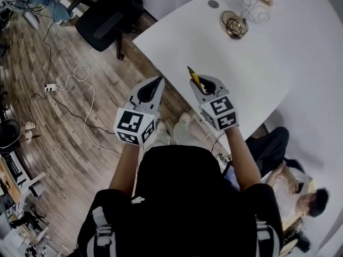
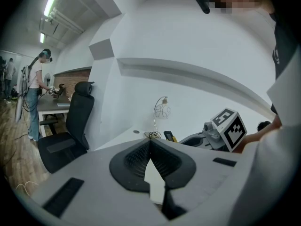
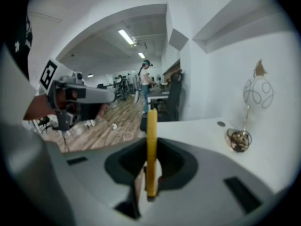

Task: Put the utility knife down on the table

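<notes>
R gripper (image 1: 201,85) clamps utility knife (image 1: 193,76) at table (image 1: 252,74) near edge, not down yet; L gripper (image 1: 158,81) jaws together, empty. Next: lower, release.

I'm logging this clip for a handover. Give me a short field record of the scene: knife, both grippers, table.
utility knife: yellow, clamped in the right gripper, sticking out past its jaws
right gripper: shut on the utility knife
left gripper: jaws together, nothing between them
table: white, wire ornaments near its far side
task status: knife not yet set down
</notes>
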Motion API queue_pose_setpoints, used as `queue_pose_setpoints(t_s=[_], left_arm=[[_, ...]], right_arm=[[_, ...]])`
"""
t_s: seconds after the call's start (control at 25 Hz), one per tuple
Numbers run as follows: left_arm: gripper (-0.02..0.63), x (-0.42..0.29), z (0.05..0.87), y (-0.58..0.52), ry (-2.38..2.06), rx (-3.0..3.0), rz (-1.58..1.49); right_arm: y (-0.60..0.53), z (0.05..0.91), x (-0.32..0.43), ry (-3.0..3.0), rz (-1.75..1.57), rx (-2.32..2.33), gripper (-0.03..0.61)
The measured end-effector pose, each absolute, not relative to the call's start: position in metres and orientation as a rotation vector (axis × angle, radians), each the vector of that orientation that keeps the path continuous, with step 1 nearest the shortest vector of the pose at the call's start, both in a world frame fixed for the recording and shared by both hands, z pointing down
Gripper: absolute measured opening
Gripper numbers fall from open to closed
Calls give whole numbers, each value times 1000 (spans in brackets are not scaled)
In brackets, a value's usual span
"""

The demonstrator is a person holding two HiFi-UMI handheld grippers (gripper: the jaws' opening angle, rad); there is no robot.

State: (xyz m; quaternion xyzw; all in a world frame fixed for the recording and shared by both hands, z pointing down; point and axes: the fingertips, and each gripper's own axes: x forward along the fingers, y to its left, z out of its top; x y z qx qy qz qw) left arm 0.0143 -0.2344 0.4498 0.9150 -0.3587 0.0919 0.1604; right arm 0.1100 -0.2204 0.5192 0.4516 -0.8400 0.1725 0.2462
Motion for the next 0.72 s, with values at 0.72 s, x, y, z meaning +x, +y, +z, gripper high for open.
queue_pose_setpoints(t_s=[0.72], left_arm=[[20,13,496,-247,-1093,2490,340]], right_arm=[[-236,619,119,-2112,458,902,81]])
